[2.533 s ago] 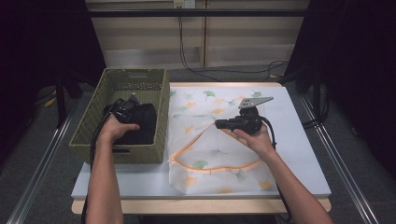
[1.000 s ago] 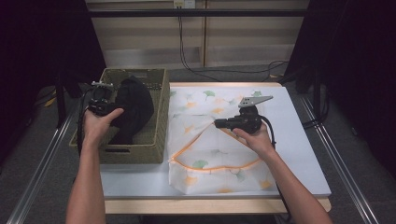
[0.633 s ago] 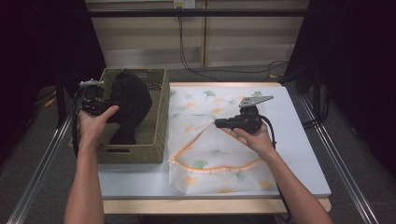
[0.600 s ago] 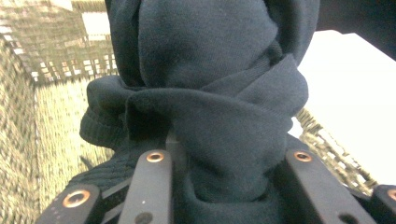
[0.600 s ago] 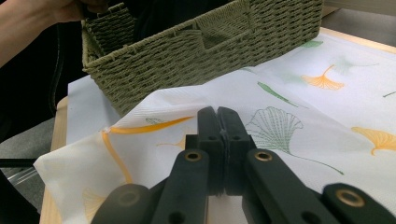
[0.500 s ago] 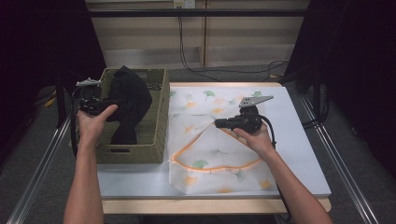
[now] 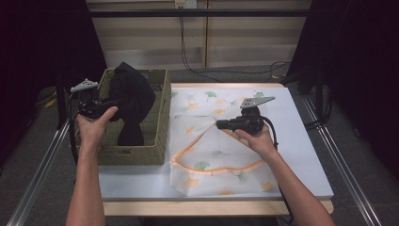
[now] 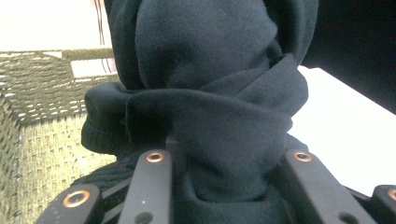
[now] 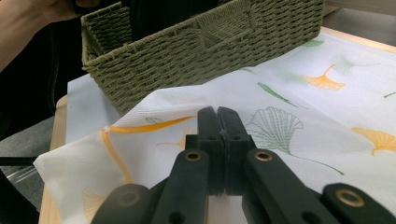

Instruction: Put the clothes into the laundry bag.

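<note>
A dark navy knitted garment (image 7: 131, 101) is held up above a green woven rectangular basket (image 7: 157, 117), its lower end hanging down into the basket while its bunched upper part rises above the rim. In the left gripper view the same garment (image 8: 210, 107) is seen gathered in thick folds between the two black jaws, which are closed against the cloth on either side; a ribbed cuff or hem is visible at the lower left of the bundle. The left gripper (image 7: 101, 104) is held by the person's left hand (image 7: 94, 127) over the basket's left wall, with a grey three-cornered plate on top of it.

To the right of the basket, a white fabric bag printed with green and orange ginkgo leaves and edged in orange (image 7: 211, 141) is spread on the white tabletop (image 7: 301, 141), its left edge lying just beside the basket. The upper layer of the bag is lifted by the right gripper (image 7: 221, 125), so that the orange-trimmed mouth is opened toward the person's side. In the right gripper view the jaws are pressed together with a thin fold of the printed bag (image 9: 289, 121) pinched between them, and the woven basket (image 9: 201, 46) is seen beyond the raised cloth. The right gripper is held by the right hand (image 7: 259, 139), resting over the bag near its middle.

A pale wooden strip is seen along the table's near edge, and black cables (image 7: 188, 52) are seen hanging against the light panel behind the table.
</note>
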The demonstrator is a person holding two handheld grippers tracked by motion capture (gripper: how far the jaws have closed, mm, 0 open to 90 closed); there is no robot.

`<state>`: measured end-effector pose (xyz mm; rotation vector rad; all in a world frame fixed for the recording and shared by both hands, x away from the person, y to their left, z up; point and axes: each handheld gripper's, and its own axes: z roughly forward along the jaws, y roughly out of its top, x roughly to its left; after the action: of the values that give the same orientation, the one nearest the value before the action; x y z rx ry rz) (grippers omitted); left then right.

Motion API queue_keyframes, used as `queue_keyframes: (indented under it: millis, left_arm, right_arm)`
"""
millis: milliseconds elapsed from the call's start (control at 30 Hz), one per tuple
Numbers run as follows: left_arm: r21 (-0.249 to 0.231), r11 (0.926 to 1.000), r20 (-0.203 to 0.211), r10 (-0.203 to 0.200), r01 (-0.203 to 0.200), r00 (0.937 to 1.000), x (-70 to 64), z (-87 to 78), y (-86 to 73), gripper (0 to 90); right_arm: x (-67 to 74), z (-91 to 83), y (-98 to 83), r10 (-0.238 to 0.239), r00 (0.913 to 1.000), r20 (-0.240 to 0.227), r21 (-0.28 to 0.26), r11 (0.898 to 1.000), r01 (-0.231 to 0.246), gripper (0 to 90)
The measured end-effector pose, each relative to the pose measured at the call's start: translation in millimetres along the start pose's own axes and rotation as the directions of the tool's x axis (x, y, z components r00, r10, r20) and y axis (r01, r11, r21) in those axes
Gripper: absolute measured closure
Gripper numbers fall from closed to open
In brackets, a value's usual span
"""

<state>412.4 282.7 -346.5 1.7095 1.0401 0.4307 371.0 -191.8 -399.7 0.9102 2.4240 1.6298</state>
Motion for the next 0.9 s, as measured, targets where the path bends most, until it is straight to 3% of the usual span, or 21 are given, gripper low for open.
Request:
queue_keyframes:
  millis: [200,533,633,900]
  left_arm:
    - [-0.034,0.999,0.015,0.03,-0.029,0.9994,-9.0,-6.0,1.6,66.2]
    - [-0.109,0.9932,0.044,0.046,-0.041,0.998,-19.5,-19.7,9.5,66.1]
    - [-0.113,0.9923,0.043,0.057,-0.052,0.9974,-20.7,-22.2,10.5,66.1]
    - [-0.177,0.9827,0.048,0.065,-0.056,0.9967,-29.7,-35.3,15.6,66.0]
  right_arm:
    - [0.0,0.2,-0.1,-0.004,1.0,0.001,0.002,1.0,0.004,89.5]
    - [0.8,1.2,-0.1,-0.002,1.0,0.0,0.005,1.0,0.002,89.5]
    - [0.3,1.2,-0.3,-0.003,1.0,0.001,0.004,1.0,0.003,89.5]
    - [0.6,2.0,-0.4,-0.003,1.0,0.001,0.005,1.0,0.003,89.5]
